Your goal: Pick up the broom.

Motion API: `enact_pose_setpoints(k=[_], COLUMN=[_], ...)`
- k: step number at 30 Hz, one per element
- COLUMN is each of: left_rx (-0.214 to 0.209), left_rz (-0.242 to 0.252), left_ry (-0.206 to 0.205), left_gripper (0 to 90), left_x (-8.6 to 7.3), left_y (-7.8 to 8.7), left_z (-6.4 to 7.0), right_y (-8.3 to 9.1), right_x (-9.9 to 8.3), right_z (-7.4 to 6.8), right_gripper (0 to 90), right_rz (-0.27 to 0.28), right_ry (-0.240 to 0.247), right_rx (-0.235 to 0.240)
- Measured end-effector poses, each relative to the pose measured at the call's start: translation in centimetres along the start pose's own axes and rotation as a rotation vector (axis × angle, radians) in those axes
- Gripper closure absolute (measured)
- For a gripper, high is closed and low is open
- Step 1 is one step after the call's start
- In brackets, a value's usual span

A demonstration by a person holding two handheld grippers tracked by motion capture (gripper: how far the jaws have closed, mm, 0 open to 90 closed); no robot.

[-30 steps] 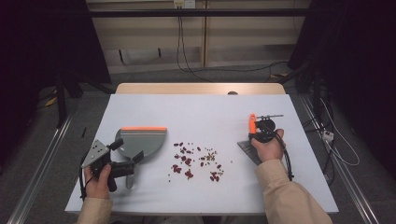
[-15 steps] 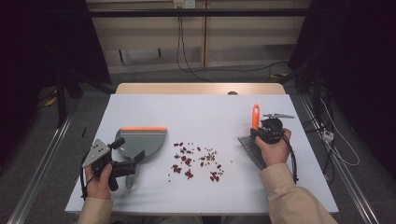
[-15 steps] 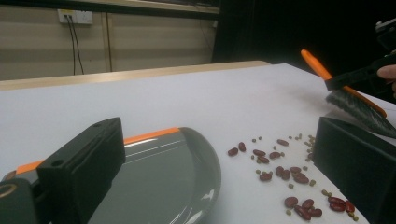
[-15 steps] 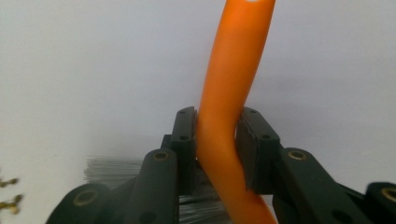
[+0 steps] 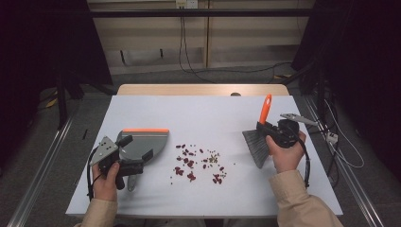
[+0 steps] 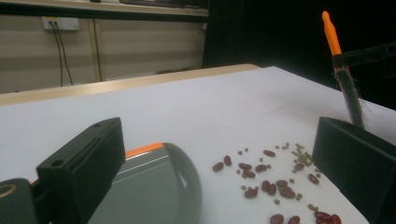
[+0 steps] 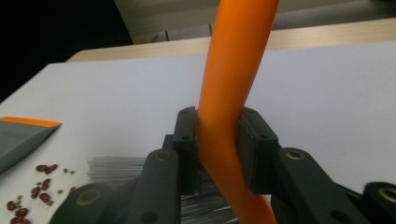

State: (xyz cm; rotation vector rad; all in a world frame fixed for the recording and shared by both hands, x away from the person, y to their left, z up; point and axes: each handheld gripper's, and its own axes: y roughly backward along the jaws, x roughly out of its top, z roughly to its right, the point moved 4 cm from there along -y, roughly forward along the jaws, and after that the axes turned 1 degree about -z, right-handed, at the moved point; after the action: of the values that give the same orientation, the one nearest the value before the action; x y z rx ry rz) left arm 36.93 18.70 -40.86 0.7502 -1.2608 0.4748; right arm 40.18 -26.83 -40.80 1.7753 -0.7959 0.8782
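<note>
High view: brush (image 5: 257, 142) near table (image 5: 312, 184) right edge.

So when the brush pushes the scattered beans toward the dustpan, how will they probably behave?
The beans look small, rounded and loose, so they will probably roll and scatter. The tiny pale ones may slip through the brush bristles. The dustpan lies flat nearby, which should catch most.
</note>
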Motion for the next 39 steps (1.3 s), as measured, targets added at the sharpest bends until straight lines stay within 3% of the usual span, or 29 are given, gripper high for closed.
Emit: enact_pose_setpoints(k=[7, 23, 39], left_rx=[-0.016, -0.083, -0.198], left_rz=[0.014, -0.013, -0.03], left_ry=[-0.011, -0.038, -0.059], left_gripper=[2.4, 2.4, 3.2], left_x=[1.0, 2.5, 4.1], left_y=[-0.6, -3.0, -6.4], left_z=[0.6, 2.6, 6.1], right_y=[0.5, 1.1, 0.3], right_x=[0.8, 2.0, 2.2], right_z=[-0.7, -3.2, -7.3], right_gripper=[71.3, 71.3, 71.3], right_rz=[0.06, 0.112, 0.102], right_ry=[-0.027, -0.017, 0.024], right_rx=[0.05, 0.132, 0.204])
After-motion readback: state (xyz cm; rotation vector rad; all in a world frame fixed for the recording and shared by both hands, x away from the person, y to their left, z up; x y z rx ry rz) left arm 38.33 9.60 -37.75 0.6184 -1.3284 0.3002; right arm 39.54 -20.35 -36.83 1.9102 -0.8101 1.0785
